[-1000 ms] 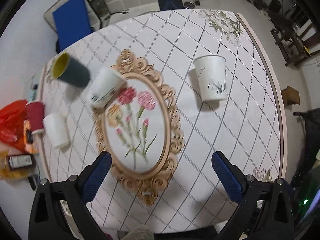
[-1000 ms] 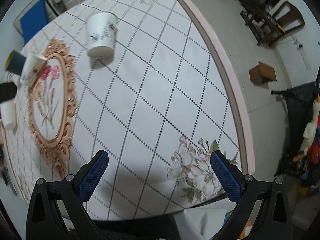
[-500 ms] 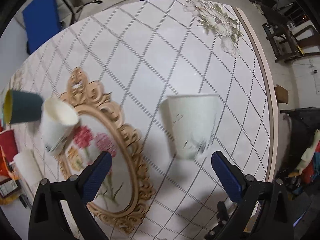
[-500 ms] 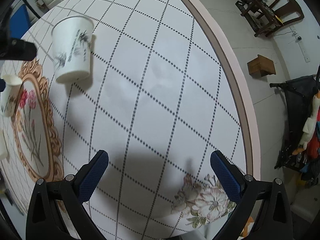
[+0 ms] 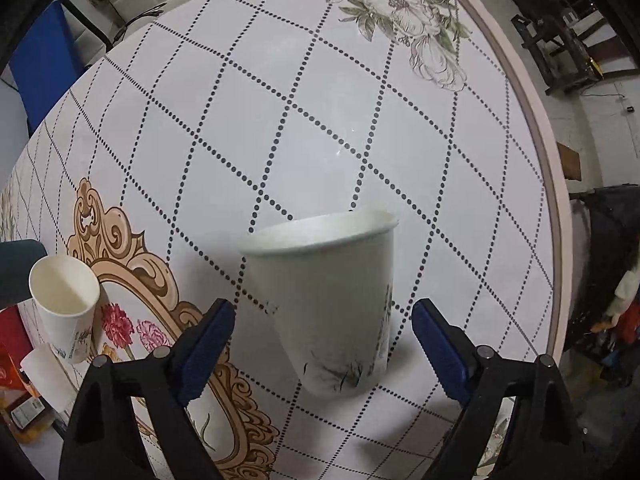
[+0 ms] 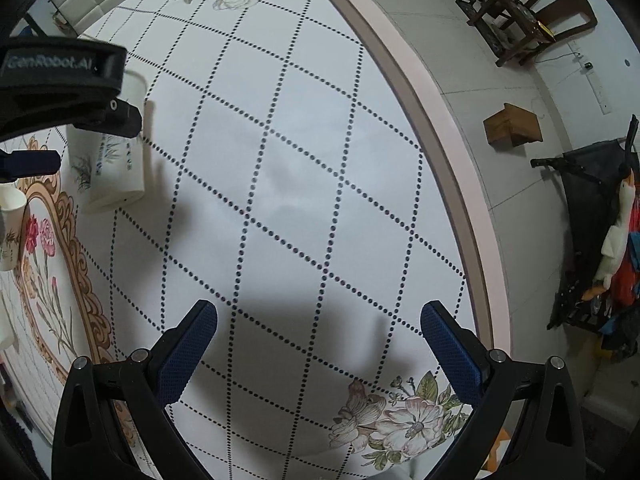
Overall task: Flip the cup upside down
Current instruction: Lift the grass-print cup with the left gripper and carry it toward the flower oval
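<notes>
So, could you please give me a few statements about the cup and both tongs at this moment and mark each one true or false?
1. The white paper cup stands upright, mouth up, on the table. True.
2. The left tongs are shut on the cup. False: they are open, with the cup between the fingers and a gap on each side.
3. The right tongs hold a cup. False: they are open over bare tablecloth, holding nothing.
4. A second white cup stands beside the printed gold frame. True.
5. The cup between the left tongs is already upside down. False: its open rim faces up.
</notes>
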`<state>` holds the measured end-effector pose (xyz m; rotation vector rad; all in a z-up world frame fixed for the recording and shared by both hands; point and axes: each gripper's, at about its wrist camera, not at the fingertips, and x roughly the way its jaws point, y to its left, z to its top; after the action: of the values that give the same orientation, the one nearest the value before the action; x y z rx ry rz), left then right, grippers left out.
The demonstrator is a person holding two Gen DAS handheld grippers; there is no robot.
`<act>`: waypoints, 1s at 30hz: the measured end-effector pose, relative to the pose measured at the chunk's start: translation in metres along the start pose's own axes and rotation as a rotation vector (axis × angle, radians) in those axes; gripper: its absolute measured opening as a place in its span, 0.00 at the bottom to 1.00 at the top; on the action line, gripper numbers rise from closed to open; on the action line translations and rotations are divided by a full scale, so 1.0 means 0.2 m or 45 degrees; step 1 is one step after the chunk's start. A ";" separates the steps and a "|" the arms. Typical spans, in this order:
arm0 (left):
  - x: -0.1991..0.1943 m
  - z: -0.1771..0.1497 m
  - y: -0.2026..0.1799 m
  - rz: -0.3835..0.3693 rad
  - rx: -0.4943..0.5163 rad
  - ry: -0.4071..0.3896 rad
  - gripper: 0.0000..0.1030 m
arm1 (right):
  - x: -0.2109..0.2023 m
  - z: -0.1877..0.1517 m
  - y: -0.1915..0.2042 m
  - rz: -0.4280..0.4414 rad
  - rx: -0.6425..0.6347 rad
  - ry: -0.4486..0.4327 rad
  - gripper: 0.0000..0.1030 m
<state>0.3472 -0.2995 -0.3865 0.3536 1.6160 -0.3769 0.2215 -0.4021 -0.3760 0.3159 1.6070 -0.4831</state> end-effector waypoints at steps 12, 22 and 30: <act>0.12 0.00 -0.06 0.043 0.080 0.034 0.62 | 0.02 0.03 -0.10 0.011 0.028 0.003 1.00; 0.15 -0.02 -0.11 0.054 0.142 0.006 0.60 | 0.02 0.04 -0.16 0.007 0.030 -0.006 1.00; 0.02 -0.17 -0.05 0.042 0.141 -0.012 0.60 | 0.00 0.01 -0.17 0.009 0.012 -0.010 1.00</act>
<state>0.3125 -0.2940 -0.3873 0.4610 1.5817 -0.4435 0.2074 -0.4322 -0.3720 0.3263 1.5959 -0.4856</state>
